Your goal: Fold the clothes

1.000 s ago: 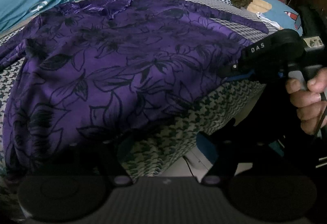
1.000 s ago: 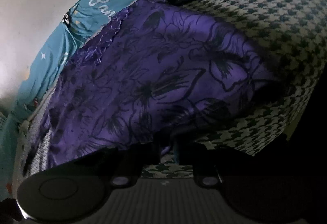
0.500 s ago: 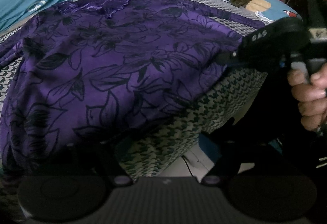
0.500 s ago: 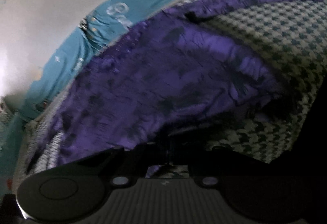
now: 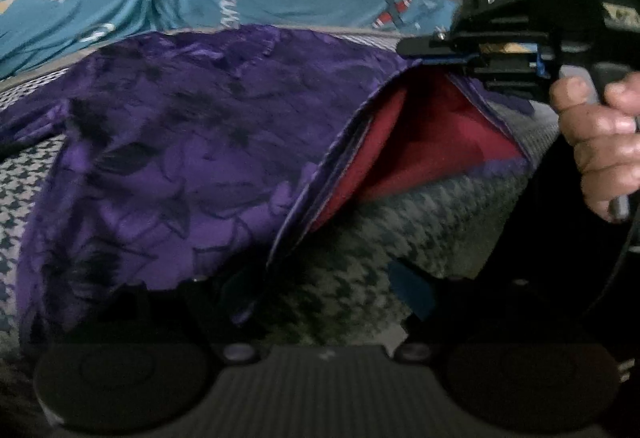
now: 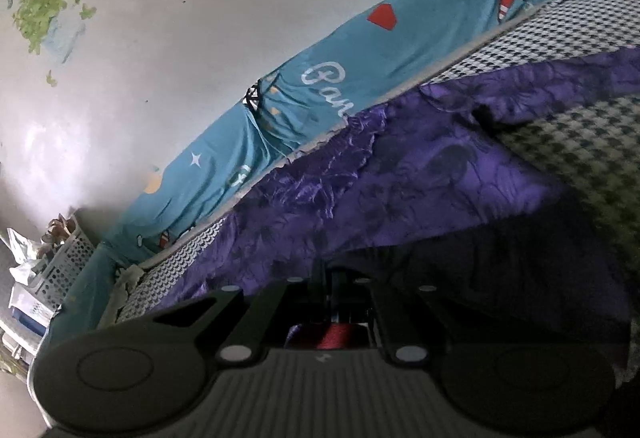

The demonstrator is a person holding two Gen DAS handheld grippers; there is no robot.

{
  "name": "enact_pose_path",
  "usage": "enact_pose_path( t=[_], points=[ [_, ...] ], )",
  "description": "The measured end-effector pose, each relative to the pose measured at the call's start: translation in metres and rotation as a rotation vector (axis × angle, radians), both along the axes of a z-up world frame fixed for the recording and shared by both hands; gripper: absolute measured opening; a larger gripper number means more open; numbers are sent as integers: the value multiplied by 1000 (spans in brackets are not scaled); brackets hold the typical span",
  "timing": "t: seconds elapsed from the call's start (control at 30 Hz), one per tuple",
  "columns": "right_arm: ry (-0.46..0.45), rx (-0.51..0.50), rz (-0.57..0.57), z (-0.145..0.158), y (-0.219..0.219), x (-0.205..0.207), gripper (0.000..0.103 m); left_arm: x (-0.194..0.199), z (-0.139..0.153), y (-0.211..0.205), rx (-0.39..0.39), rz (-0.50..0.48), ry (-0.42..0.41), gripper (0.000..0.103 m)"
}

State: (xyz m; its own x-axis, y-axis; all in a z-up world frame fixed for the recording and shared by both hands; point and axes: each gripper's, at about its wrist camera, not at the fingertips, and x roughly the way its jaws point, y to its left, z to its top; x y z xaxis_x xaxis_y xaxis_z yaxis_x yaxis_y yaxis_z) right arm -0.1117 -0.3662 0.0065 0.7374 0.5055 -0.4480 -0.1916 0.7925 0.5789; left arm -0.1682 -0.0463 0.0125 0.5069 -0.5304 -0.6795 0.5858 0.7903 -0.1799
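- The purple floral garment (image 5: pixel 172 158) lay spread over the houndstooth-covered bed (image 5: pixel 432 222), its body across the top and its lower part draping over the near edge.
- My right gripper (image 5: pixel 404 48) had its jaws pressed together on the garment's edge at the right, and I saw that corner lifted clear of the cover.
- Under the raised edge a red lining (image 5: pixel 424 134) showed, with the purple cloth sloping down from the pinch toward the bed.
- In the left wrist view the hand (image 5: pixel 600 134) on the right gripper's handle sat at the far right, fingers wrapped round the grip.
- From the right wrist view the garment (image 6: pixel 400 182) ran away from the closed fingertips (image 6: pixel 326 274), and a sleeve (image 6: pixel 560 78) stretched out across the check cover (image 6: pixel 580 142).
- My left gripper (image 5: pixel 320 302) hung low at the near edge of the bed; its jaws were spread wide and nothing I could make out was pinched between them, though the hem lay very close to the left finger and the view there was dark and blurred.
- A teal printed sheet (image 5: pixel 260 2) ran along the far side of the bed against the pale wall (image 6: pixel 180 18).
- At the far left of the right wrist view stood a white perforated basket (image 6: pixel 60 266).
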Motion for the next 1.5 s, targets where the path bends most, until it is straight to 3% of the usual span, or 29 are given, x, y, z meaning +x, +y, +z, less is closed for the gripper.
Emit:
enact_pose_path(
  t=[0.17,0.33,0.5,0.63,0.87,1.0,1.3,1.5],
  points=[
    [19,19,-8,-2,4,31,6,4,5,5,-9,43,-21,78],
    [60,-47,-22,-14,12,57,6,11,12,14,-12,111,-48,79],
    [88,-121,-33,-26,17,63,7,24,11,22,11,181,-38,79],
    [99,-86,-33,-24,10,61,9,28,11,27,26,217,-40,79],
    [32,-124,-3,-8,-1,31,12,46,12,37,41,295,-53,80],
    [-10,-153,58,-5,-5,6,13,66,7,47,26,351,-21,80],
    [-76,-361,271,-20,26,-43,18,88,1,49,35,383,-16,80],
    [-85,-482,330,-32,42,-54,27,100,-2,50,39,391,-17,80]
  ],
)
